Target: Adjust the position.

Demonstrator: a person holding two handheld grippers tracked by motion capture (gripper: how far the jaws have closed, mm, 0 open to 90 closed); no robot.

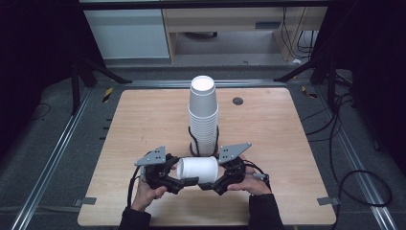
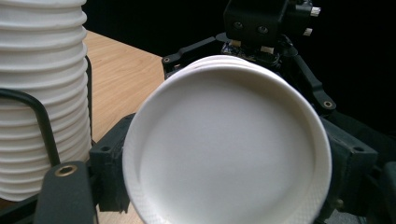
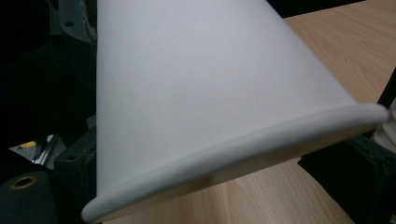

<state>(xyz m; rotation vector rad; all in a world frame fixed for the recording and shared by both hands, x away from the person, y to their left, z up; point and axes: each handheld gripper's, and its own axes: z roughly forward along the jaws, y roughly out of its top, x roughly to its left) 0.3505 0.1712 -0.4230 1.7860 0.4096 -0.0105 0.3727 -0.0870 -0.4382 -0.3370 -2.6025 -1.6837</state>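
Note:
A tall stack of white paper cups (image 1: 203, 115) stands upside down in a black wire holder (image 1: 192, 139) at the table's middle. In front of it a white paper cup (image 1: 197, 168) lies sideways in the air between both grippers. My left gripper (image 1: 184, 173) is shut on its base end, and my right gripper (image 1: 214, 176) is shut on its rim end. In the left gripper view the cup's base (image 2: 229, 149) faces the camera between the jaws, with extra rims layered behind it. The right gripper view shows the cup's side and rim (image 3: 201, 84) close up.
The wooden table (image 1: 143, 120) has a small dark round disc (image 1: 238, 100) at the back right. The cup stack (image 2: 42, 93) and holder wire (image 2: 37, 112) stand close to the left gripper's left. Dark floor, rails and cables surround the table.

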